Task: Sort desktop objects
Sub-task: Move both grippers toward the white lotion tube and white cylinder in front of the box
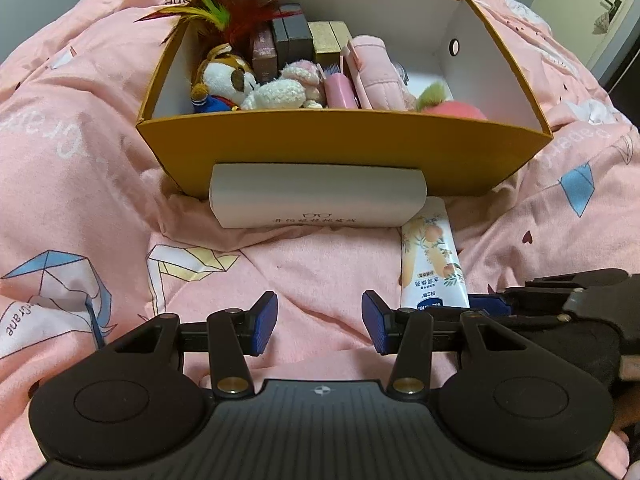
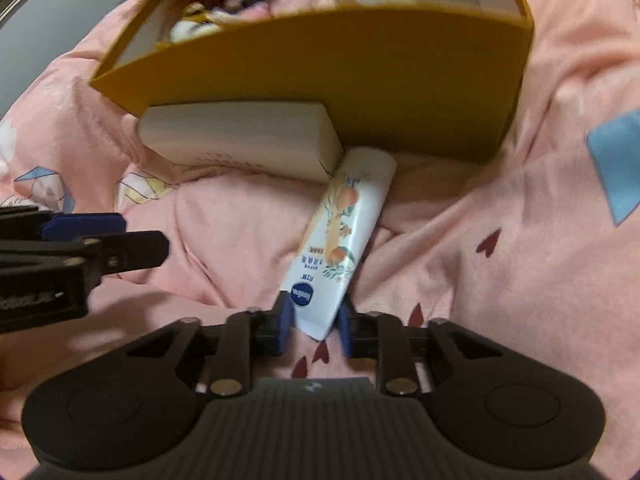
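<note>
White hand-cream tube, printed with peaches, leaves and a blue oval logo near the crimped end, lying on the pink origami-crane bedspread, just in front of the mustard-yellow cardboard box. Far cap end tucked close to the box's front wall, beside the corner of the white glasses case; near crimped end pointing away from the box. Glasses case resting lengthwise against the box's front wall, marked with a small spectacles drawing and a line of print.

Right gripper set around the tube's crimped end, jaws narrowed onto it, blue pads against both edges of the tube, tube still flat on the bedspread. Left gripper in front of the box too, to the left of the tube, jaws parted with only bedspread between the blue pads.

Inside the box: a feather toy in red, yellow and green at the left rear corner, a plush dog with sunglasses, a cream plush lamb, dark and gold small cartons, a pink pouch, a pink comb case, a peach-shaped toy near the right front.
</note>
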